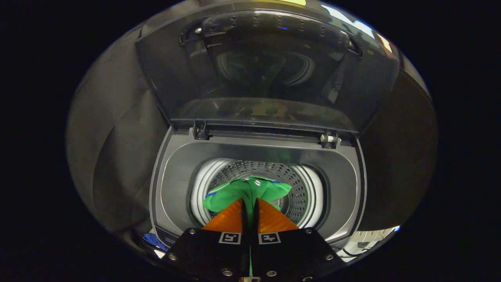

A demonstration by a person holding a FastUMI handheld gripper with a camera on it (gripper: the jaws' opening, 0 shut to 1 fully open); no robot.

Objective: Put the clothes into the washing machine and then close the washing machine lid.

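Here the hand-held gripper (pixel 249 203) hangs above the mouth of a top-loading washing machine (pixel 172 188), its two fingers drawn almost together with only a thin gap between them. A green garment (pixel 270 188) with a little blue trim is pinched in that gap: a strip of the cloth runs down between the fingers, and the rest spreads out just ahead of the tips, draping into the perforated steel drum (pixel 291 178). Both fingers look pressed on the fabric, so I judge the grip to be closed on it.

The garment is over the drum opening and partly inside it, beyond and below the fingertips, with the white inner ring of the tub around it. Farther ahead, the washing machine lid (pixel 266 70) stands raised on its hinges at the back of the opening, its dark glass panel tilted up and back.

The step in hand seems to be the loading: the cloth has reached the drum but is not yet released. The next move probably calls for lowering the tips a little deeper, then parting the fingers so the garment falls clear of the rim. After that the lid still has to come down, which means reaching beyond the opening to its upper edge and bringing it forward. A small blue cloth (pixel 154 241) lies outside the machine, beside the fingers' base; whether it is more laundry I cannot tell.
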